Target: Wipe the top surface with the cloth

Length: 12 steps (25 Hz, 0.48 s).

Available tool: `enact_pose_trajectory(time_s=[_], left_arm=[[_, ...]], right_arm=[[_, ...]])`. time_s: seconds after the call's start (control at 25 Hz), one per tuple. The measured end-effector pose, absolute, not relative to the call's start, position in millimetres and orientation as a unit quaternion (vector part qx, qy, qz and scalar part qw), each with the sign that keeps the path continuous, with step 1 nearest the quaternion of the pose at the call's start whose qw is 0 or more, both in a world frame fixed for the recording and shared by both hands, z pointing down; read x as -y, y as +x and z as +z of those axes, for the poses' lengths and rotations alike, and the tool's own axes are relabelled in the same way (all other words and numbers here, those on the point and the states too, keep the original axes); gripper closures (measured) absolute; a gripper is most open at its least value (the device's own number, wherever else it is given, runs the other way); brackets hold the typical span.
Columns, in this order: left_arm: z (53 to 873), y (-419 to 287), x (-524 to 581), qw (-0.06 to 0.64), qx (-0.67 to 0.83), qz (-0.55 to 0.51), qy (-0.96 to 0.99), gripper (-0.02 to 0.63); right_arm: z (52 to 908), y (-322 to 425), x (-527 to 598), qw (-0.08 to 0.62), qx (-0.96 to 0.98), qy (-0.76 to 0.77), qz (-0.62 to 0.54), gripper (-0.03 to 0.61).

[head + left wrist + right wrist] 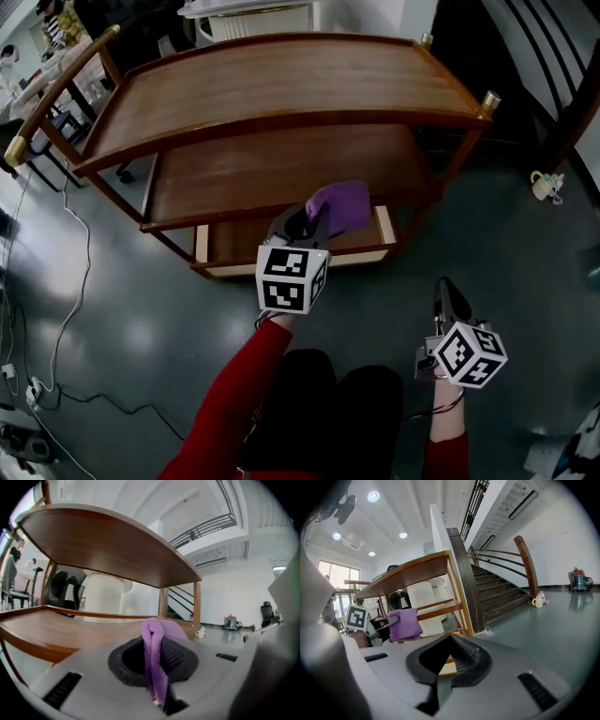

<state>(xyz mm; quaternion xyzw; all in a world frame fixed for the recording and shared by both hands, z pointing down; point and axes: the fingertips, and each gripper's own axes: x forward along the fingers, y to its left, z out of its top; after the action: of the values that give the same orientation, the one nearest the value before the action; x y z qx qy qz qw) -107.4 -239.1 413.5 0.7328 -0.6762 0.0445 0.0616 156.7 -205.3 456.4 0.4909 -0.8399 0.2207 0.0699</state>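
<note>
The purple cloth (339,204) is pinched in my left gripper (309,223), which is shut on it in front of the wooden cart's lower shelves. In the left gripper view the cloth (154,660) hangs as a folded strip between the jaws, below the level of the top surface (108,545). The cart's top surface (281,84) is a bare brown tray with raised edges. My right gripper (450,292) hangs low over the floor to the right of the cart, shut and holding nothing. From the right gripper view I see the cloth (404,624) beside the cart (417,573).
The cart has a middle shelf (281,173) and a lower one (291,246). A small mug (542,185) stands on the floor at right, near a dark staircase (497,588). Cables (56,309) run over the floor at left. Chairs stand at far left.
</note>
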Motion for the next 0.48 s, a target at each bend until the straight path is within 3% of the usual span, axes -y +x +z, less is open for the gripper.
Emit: enact_pose_trajectory(time_s=[0.32,0.48], left_arm=[[416,-335,93,0.075,0.840,0.017,0.538,0.566],[415,-406,40,0.076,0.882,0.027,0.465,0.566]], right_arm=[[467,134,210,0.072,0.857,0.462,0.218,0.575],[469,119,204,0.080,0.864,0.449,0.214,0.575]])
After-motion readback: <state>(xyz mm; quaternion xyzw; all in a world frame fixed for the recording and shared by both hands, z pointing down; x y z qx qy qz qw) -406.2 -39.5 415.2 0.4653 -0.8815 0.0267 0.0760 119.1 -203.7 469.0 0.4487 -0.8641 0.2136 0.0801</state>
